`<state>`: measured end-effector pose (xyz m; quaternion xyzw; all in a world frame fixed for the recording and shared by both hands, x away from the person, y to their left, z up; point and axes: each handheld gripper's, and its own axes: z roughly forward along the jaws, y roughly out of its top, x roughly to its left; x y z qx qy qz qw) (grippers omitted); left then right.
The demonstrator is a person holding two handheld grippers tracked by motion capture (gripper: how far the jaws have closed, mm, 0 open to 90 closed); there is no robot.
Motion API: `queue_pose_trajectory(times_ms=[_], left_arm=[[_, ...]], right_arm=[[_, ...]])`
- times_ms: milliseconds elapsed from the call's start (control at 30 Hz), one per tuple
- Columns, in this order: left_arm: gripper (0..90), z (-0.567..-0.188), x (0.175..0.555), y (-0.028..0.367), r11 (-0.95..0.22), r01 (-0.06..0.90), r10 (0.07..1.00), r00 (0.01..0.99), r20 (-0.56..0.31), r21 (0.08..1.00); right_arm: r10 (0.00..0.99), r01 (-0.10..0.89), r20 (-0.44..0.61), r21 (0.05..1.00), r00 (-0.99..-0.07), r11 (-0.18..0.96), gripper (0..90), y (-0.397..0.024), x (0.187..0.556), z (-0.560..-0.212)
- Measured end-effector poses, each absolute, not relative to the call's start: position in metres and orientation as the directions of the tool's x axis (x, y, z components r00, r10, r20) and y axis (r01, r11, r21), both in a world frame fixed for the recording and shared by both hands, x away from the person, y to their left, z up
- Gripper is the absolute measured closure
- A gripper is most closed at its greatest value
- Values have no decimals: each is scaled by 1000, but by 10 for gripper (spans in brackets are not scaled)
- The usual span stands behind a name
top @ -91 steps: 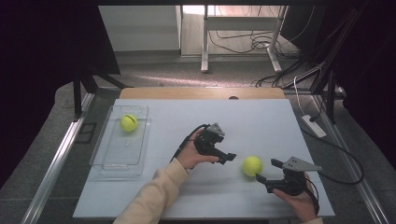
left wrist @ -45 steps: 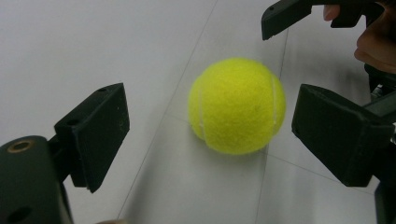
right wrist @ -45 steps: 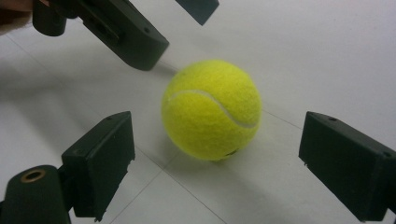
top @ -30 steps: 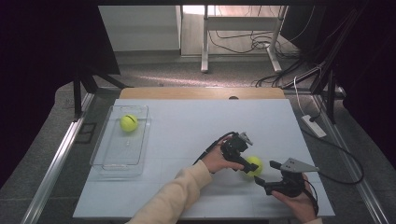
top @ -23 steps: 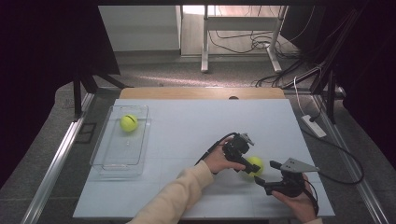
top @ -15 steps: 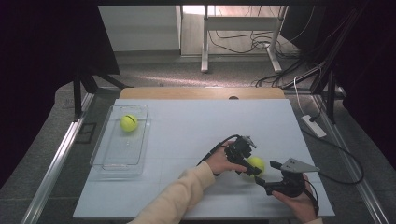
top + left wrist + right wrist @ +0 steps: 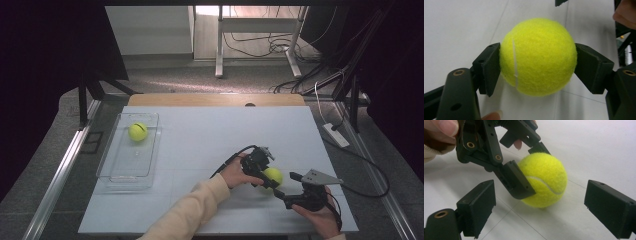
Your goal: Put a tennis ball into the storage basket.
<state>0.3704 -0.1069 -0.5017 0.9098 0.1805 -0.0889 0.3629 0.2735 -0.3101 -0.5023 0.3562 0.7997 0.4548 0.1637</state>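
Observation:
A yellow tennis ball [image 7: 273, 176] rests on the white table [image 7: 200, 145] at the front right. My left gripper [image 7: 269, 179] reaches in from the left, and its jaws have just been closing with the ball between them. In the left gripper view both pads [image 7: 489, 66] press on the sides of the ball [image 7: 539, 56], so it is shut on it. My right gripper [image 7: 285, 185] stays just right of the ball, open. Its wide jaws point at the ball [image 7: 544, 182] without touching it, and the left gripper [image 7: 529, 165] shows beyond them.
A clear plastic tray [image 7: 107, 155] sits at the table's left with a second tennis ball [image 7: 138, 131] in its far end. Cables trail from both grippers. A white power strip [image 7: 336, 135] lies off the right edge.
My left gripper moved right from mid-table to the ball, then its jaws closed onto the ball's sides. The right gripper kept still.

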Motion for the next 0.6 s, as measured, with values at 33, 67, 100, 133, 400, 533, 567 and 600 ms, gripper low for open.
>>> queue_pose_trajectory(times_ms=[33, 67, 100, 133, 400, 533, 567, 600], left_arm=[[270, -500, 371, -105, -664, 392, 265, 919, -291, 637], [271, -498, 371, -104, -658, 391, 268, 920, -286, 643], [271, -497, 371, -103, -656, 389, 270, 921, -280, 647], [271, -495, 371, -101, -651, 384, 270, 923, -273, 655], [273, -484, 369, -90, -632, 368, 282, 929, -240, 682], [273, -481, 368, -85, -624, 361, 287, 931, -226, 693], [273, -480, 367, -84, -622, 359, 289, 931, -223, 695], [273, -480, 367, -83, -621, 355, 288, 932, -218, 699]], right_arm=[[717, 419, 61, 845, -694, 333, 99, -310, 274, -503], [717, 421, 64, 844, -694, 332, 99, -310, 274, -503], [718, 421, 64, 844, -693, 331, 99, -310, 274, -503], [718, 420, 63, 845, -694, 332, 99, -310, 274, -503], [717, 419, 59, 843, -694, 336, 99, -309, 274, -503], [718, 421, 59, 842, -693, 337, 99, -309, 274, -503], [718, 421, 59, 842, -694, 337, 99, -309, 274, -503], [718, 421, 60, 842, -693, 336, 99, -309, 274, -503]])
